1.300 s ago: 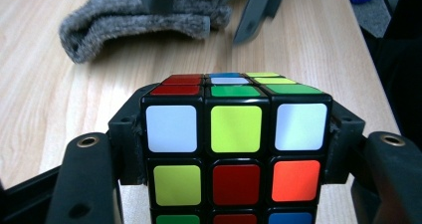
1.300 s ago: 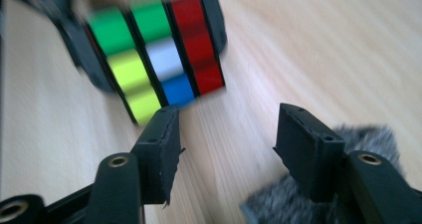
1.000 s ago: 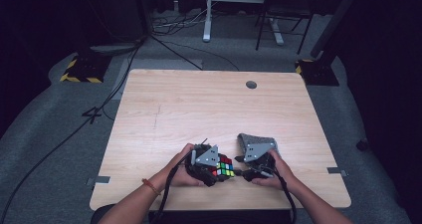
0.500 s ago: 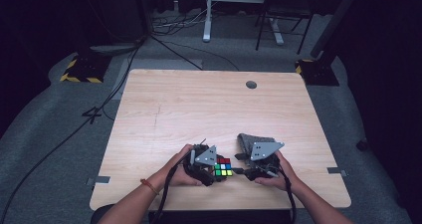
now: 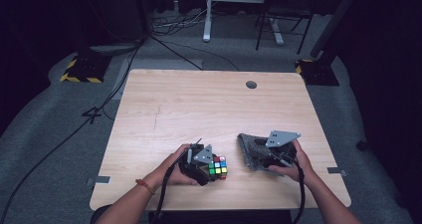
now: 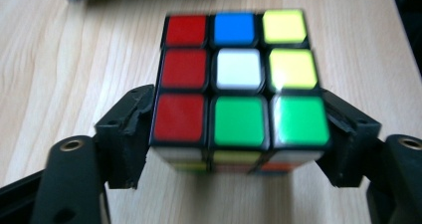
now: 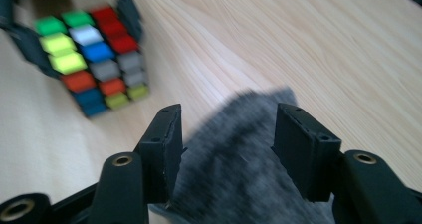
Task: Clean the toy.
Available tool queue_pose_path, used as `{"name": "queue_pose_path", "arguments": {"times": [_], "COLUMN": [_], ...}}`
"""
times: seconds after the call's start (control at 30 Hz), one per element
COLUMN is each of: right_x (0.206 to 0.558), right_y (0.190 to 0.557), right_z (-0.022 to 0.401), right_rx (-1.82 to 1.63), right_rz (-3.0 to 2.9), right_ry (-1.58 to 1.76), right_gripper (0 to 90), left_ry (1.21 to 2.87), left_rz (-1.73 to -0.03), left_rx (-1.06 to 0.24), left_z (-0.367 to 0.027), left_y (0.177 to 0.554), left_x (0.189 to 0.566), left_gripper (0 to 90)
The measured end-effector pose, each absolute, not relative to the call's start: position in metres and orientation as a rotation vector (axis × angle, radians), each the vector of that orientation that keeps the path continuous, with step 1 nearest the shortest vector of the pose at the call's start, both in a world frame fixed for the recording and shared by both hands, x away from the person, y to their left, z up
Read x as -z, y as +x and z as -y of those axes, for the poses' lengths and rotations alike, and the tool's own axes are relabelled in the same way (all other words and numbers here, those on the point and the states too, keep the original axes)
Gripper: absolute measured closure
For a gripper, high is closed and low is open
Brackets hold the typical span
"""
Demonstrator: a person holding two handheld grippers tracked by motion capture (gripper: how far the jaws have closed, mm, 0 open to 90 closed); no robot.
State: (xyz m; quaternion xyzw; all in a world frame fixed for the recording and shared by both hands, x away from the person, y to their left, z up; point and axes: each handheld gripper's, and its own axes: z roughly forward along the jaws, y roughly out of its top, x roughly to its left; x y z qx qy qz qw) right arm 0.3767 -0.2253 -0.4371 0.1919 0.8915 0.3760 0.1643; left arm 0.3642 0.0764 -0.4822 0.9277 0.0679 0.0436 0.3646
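A scrambled Rubik's cube (image 5: 217,167) rests on the wooden table (image 5: 199,109) near its front edge. My left gripper (image 5: 206,170) reaches around it. In the left gripper view the cube (image 6: 239,79) sits between the pads, which stand close at its two sides; the jaws have just been opening. A grey cloth (image 5: 251,150) lies to the right of the cube. My right gripper (image 5: 264,159) hovers over the cloth. Its jaws (image 7: 226,129) stand apart with the cloth (image 7: 234,184) loose between them, and have just been opening. The cube (image 7: 92,59) appears beyond them.
A round dark grommet (image 5: 251,84) is set into the table near its far edge. Cables (image 5: 164,40) run over the grey floor beyond, among stand legs (image 5: 206,35). A yellow-and-black striped base (image 5: 79,69) sits at the far left.
My right gripper has moved right and a little up, away from the cube, and the cloth has shifted with it. The left hand and the cube have stayed where they were.
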Motion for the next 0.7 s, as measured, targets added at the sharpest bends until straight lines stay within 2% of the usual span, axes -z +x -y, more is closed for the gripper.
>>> {"name": "queue_pose_path", "arguments": {"times": [0.37,0.5,0.57,0.7], "right_x": [0.477,0.485,0.487,0.486], "right_y": [0.407,0.415,0.416,0.413], "right_z": [0.241,0.248,0.25,0.247], "right_rx": [-0.882,-0.968,-0.997,-0.998], "right_rz": [-2.643,-2.674,-2.675,-2.691], "right_ry": [0.679,0.745,0.768,0.734], "right_gripper": [43.1,42.5,45.1,59.5], "left_ry": [2.383,2.359,2.338,2.332], "left_rz": [-0.295,-0.357,-0.389,-0.445], "left_rx": [-0.158,-0.213,-0.224,-0.252], "left_z": [-0.1,-0.111,-0.115,-0.118], "left_y": [0.368,0.373,0.376,0.382], "left_x": [0.482,0.481,0.48,0.483], "left_gripper": [21.6,20.9,20.7,20.4]}}
